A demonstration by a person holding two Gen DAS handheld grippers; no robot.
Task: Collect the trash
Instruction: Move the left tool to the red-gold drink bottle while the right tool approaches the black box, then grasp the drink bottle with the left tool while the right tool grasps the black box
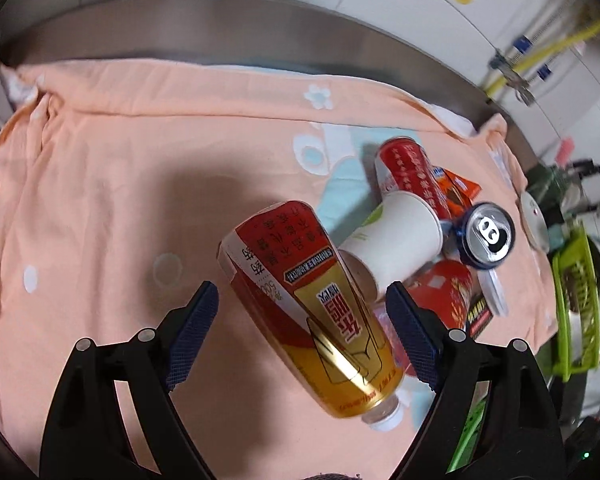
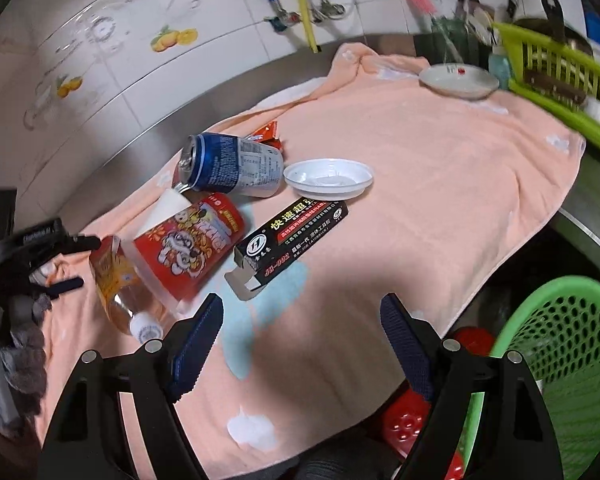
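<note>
My left gripper [image 1: 302,330] is standing with jaws apart around the red-and-gold bottle [image 1: 312,308], pads not pressing it; my right gripper [image 2: 302,336] is gaping over bare peach towel [image 2: 440,200]. The bottle is lying on the towel, nearest of the trash, beside a paper cup [image 1: 392,240], blue can [image 2: 232,164] and black box [image 2: 290,240].

Everything was laid on a soft, matt peach towel [image 2: 440,208] of fuzzy cloth, backed by a brushed metal rim [image 1: 220,28] and glossy wall tiles [image 2: 112,64]. The bottle [image 1: 320,312] was clear plastic wrapped in a shiny label, the cup [image 1: 396,236] plain matt paper. The blue can [image 2: 236,164] was glossy metal, the black box [image 2: 288,248] smooth printed card, the lid [image 2: 328,178] thin white plastic, the basket [image 2: 572,360] perforated green plastic
</note>
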